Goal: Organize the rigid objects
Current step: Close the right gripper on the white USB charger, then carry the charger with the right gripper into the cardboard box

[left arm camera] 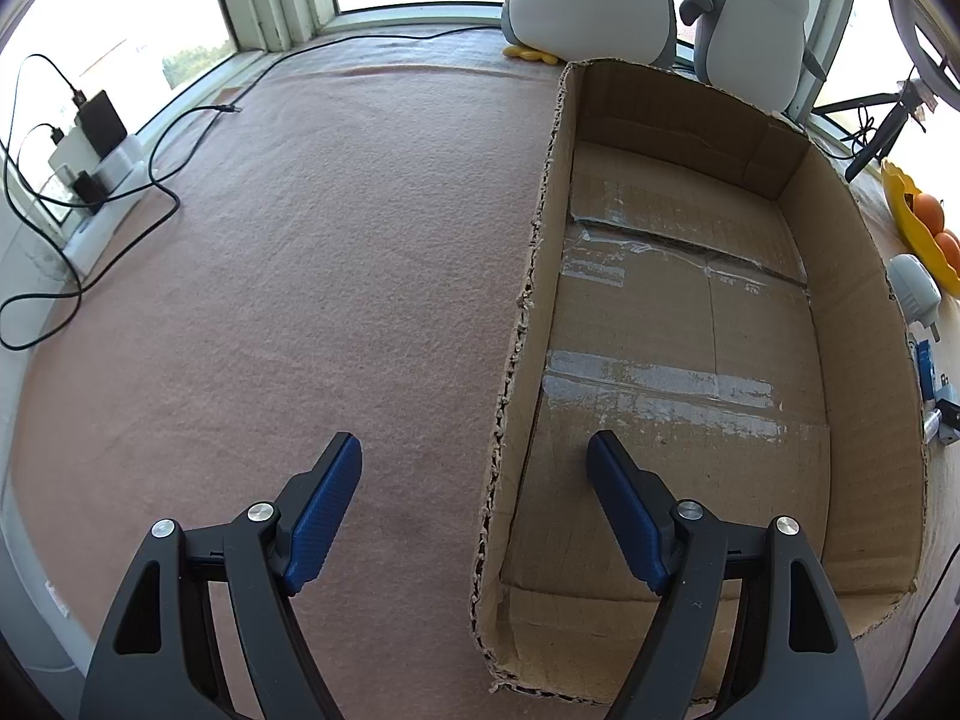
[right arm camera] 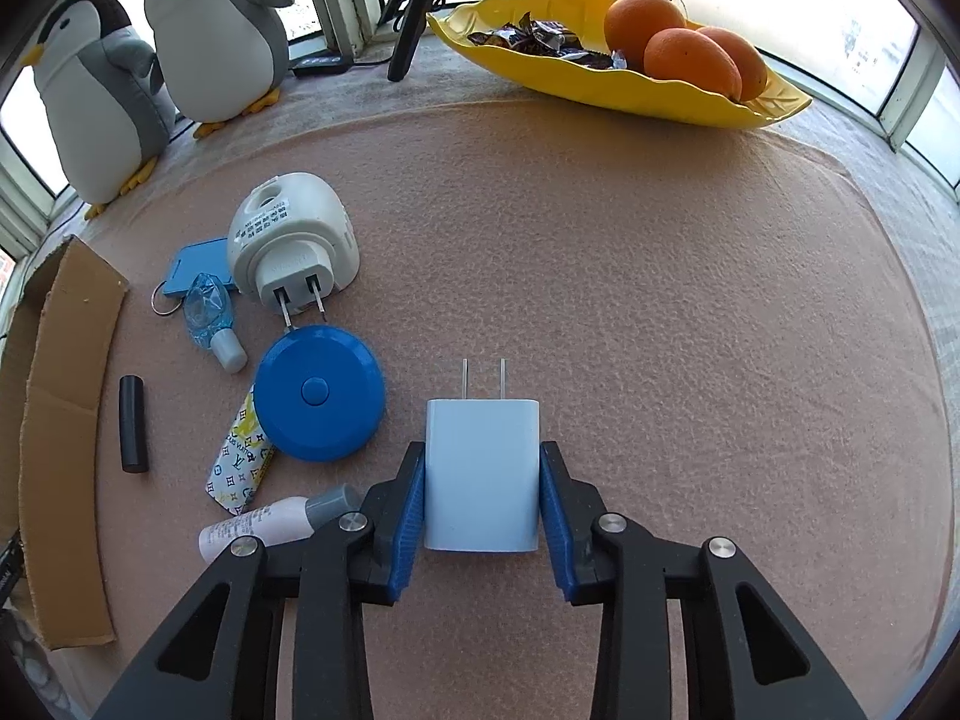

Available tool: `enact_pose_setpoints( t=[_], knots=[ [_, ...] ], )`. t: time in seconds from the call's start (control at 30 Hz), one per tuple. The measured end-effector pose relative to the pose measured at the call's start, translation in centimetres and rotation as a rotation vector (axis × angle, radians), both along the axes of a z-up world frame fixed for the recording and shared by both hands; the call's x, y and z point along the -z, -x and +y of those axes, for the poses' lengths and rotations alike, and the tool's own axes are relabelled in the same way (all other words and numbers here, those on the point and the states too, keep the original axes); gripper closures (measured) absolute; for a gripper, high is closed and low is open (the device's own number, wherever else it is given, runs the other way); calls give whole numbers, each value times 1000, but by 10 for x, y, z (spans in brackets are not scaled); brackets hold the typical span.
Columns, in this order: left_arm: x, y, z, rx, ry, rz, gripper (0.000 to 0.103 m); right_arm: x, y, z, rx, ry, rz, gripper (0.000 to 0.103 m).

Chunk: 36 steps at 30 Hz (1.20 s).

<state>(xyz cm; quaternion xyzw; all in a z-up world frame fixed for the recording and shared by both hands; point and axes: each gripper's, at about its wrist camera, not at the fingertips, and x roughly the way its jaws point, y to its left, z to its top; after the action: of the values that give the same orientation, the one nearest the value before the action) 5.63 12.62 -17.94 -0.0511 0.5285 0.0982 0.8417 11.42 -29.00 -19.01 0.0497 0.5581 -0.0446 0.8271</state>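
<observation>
The right hand-held gripper (right arm camera: 483,501) pinches a white rectangular plastic wall charger (right arm camera: 482,474) by its two sides, one blue ribbed pad (right arm camera: 407,531) pressed against each flank, with the charger's two metal prongs pointing away from the camera. Whether the charger rests on the pink felt cloth covering the desk (right arm camera: 660,300) or is held just above it cannot be told.

Taking that charger as the landmark, a round blue plastic tape measure (right arm camera: 319,393) lies just to its left. Partly under the tape measure's near-left edge sits a patterned white-and-yellow tube (right arm camera: 239,463), and nearer the camera a white bottle with a grey cap (right arm camera: 276,525) lies beside the gripper's left finger. Beyond the tape measure stands a white domed plug-in device (right arm camera: 292,240) whose prongs touch the tape measure's far rim. Left of that device lie a small clear blue bottle (right arm camera: 209,321) and a blue key tag on a ring (right arm camera: 195,269). A short black cylinder (right arm camera: 133,423) lies further left, near the wall of an open brown cardboard box (right arm camera: 66,420).

Far beyond the charger, a yellow leaf-shaped dish (right arm camera: 612,90) holds three oranges (right arm camera: 690,57) and wrapped sweets.

The left hand-held gripper (left arm camera: 474,462) is spread wide with nothing between its fingers, straddling the left wall of the cardboard box (left arm camera: 864,330), which has only tape on its floor.
</observation>
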Motion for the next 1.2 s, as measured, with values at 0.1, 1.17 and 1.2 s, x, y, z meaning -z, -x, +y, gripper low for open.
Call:
enact_pose_setpoints(
  t=[0.1, 1.17, 1.2],
  knots=[
    [1, -1, 1, -6, 17, 4, 24, -1, 5, -1, 0, 11, -2, 71],
    [1, -2, 0, 57, -13, 14, 24, -108, 51, 147, -315, -118, -209, 71],
    [1, -2, -1, 69, -21, 8, 24, -106, 51, 156, -325, -124, -207, 71]
  ],
)
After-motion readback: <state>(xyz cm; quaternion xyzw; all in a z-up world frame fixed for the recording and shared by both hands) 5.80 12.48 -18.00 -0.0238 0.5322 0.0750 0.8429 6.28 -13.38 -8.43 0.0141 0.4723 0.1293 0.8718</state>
